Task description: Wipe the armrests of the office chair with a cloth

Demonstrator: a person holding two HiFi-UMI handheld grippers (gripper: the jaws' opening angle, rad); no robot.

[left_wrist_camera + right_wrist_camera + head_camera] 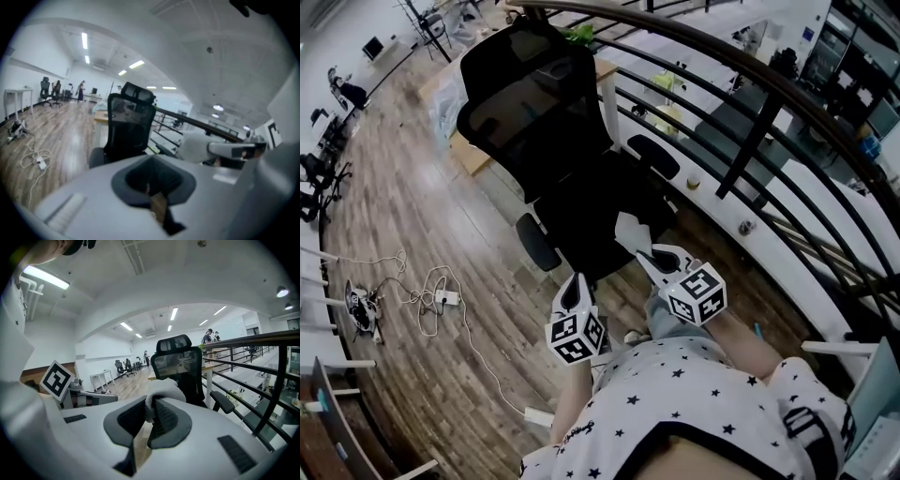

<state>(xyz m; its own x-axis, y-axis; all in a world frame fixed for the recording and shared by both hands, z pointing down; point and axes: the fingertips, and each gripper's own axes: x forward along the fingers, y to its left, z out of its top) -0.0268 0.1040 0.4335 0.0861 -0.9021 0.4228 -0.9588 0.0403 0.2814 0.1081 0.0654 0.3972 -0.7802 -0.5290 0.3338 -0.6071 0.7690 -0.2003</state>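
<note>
The right claw [645, 255] is clamped on the white cloth [161, 391], which is held up at the near edge of the seat of the black office chair [534, 103]. The left claw [576, 289] is closed with nothing in it, near the left armrest [536, 242]. The right armrest [653, 156] stands farther off, beside the railing [750, 131].

no legible text, label, brand or number anywhere in these three views
</note>
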